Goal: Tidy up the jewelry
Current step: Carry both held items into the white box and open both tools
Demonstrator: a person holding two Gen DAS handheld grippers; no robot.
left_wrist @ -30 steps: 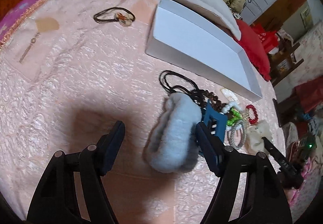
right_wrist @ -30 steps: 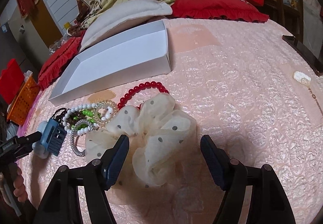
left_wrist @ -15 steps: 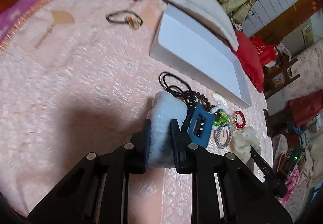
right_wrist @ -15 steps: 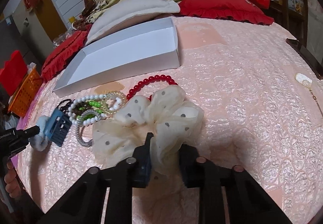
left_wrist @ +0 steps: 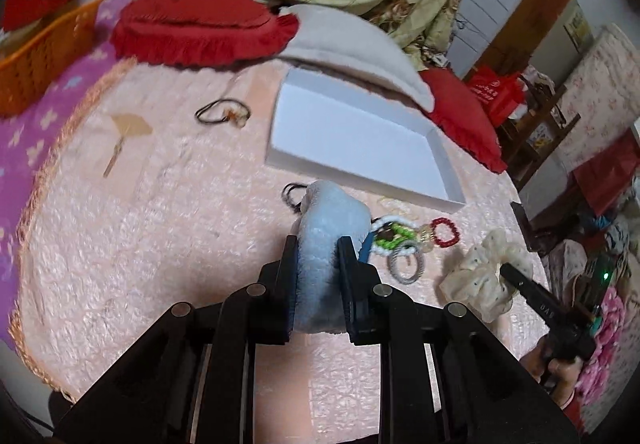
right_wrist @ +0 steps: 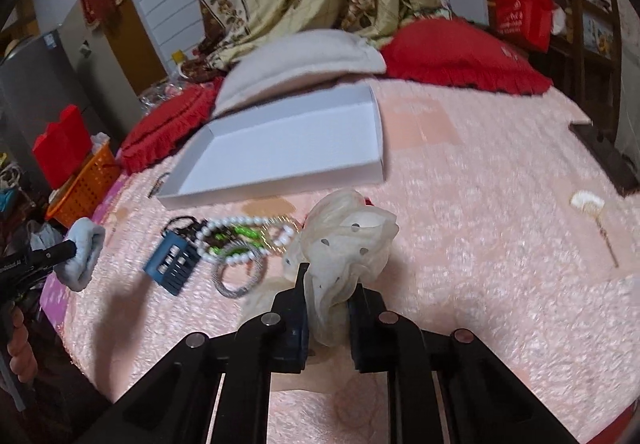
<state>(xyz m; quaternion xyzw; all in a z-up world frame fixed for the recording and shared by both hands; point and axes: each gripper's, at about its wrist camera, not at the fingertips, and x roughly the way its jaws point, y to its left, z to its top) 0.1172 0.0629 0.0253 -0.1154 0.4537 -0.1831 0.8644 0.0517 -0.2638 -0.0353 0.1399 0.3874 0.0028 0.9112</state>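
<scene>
My left gripper (left_wrist: 318,244) is shut on a fluffy pale-blue scrunchie (left_wrist: 332,212) and holds it off the pink bedspread. The jaws of my right gripper (right_wrist: 330,276) are closing, with their pads pressing on a cream polka-dot scrunchie (right_wrist: 348,240) that is also lifted. An open white box (left_wrist: 352,132) lies empty just beyond both. On the spread between the grippers stay a blue claw clip (right_wrist: 172,264), white and green bead bracelets (right_wrist: 240,232) and a silver hair ring (right_wrist: 238,278).
A black hair tie with a charm (left_wrist: 224,114) lies far left of the box. A red bead bracelet (left_wrist: 444,232) sits by the pile. Red pillows (left_wrist: 200,24) and a white pillow (left_wrist: 352,44) line the far side. An orange basket (right_wrist: 86,184) stands off the bed.
Both grippers went from wide open around their scrunchies to shut on them, then rose, lifting the scrunchies off the bedspread. The blue clip and the beads stayed down.
</scene>
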